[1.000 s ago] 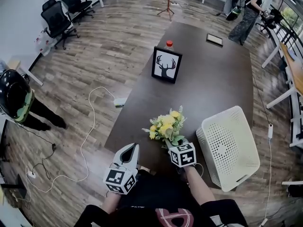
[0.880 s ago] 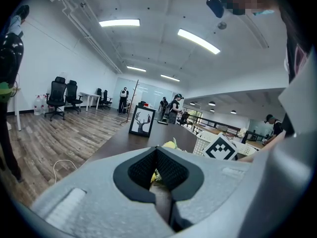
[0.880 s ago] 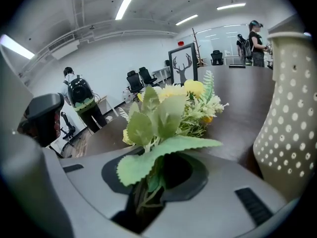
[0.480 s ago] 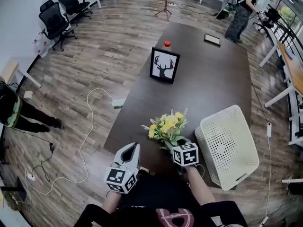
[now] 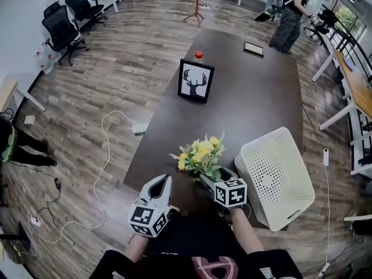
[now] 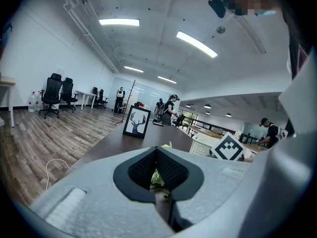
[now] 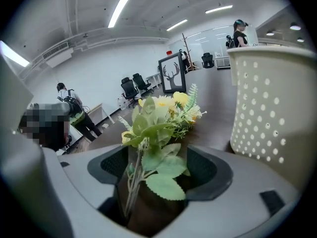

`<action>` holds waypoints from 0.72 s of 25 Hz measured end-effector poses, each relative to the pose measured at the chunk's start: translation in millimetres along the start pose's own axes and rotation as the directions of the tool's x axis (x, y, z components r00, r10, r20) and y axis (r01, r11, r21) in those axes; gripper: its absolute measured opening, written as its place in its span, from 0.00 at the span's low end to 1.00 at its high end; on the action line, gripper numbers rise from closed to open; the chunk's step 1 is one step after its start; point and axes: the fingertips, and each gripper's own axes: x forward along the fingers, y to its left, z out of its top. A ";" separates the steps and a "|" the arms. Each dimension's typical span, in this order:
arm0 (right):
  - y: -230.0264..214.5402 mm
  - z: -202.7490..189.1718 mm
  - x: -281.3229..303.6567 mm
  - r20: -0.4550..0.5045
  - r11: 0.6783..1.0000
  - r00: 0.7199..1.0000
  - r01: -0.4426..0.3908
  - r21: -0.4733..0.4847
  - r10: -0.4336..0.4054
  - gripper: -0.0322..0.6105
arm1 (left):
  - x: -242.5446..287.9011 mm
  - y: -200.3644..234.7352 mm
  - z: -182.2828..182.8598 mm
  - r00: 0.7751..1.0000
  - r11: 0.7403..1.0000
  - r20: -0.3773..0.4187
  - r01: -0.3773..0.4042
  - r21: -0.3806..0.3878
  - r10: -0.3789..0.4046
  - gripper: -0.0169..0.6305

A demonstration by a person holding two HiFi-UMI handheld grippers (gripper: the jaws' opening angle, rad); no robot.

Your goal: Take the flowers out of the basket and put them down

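A bunch of yellow flowers (image 5: 199, 154) with green leaves lies on the dark table (image 5: 244, 103) near its front edge, left of the white perforated basket (image 5: 276, 176). My right gripper (image 5: 214, 176) sits at the stem end. Its jaws have just been opening and now stand wide. In the right gripper view the stems and leaves (image 7: 157, 157) stand between the jaws with gaps on both sides, and the basket (image 7: 272, 108) rises at the right. My left gripper (image 5: 161, 186) hovers at the table's front left with its pads together, holding nothing.
A framed deer picture (image 5: 195, 81) stands mid-table with a red-capped bottle (image 5: 199, 55) behind it. A dark tablet (image 5: 253, 49) lies at the far end. A person (image 5: 288, 10) stands beyond the table. Office chairs (image 5: 61, 22) and a floor cable (image 5: 104, 156) are at the left.
My right gripper's jaws have spread away from the flower stems, and the gripper has shifted slightly to the right. The flowers stay on the table. My left gripper has kept still.
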 end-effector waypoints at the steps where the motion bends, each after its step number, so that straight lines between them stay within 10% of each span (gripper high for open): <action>1: 0.9 1.5 -2.4 0.009 1.000 1.000 -0.004 0.003 0.004 0.62 | 0.0 -0.7 -0.4 1.000 1.000 0.000 0.002 -0.001 -0.002 0.04; 18: 22.5 35.3 -55.7 0.170 1.000 0.985 -0.006 -0.027 0.011 0.63 | 0.0 -13.5 -7.9 0.999 0.999 -0.005 0.043 -0.012 -0.043 0.04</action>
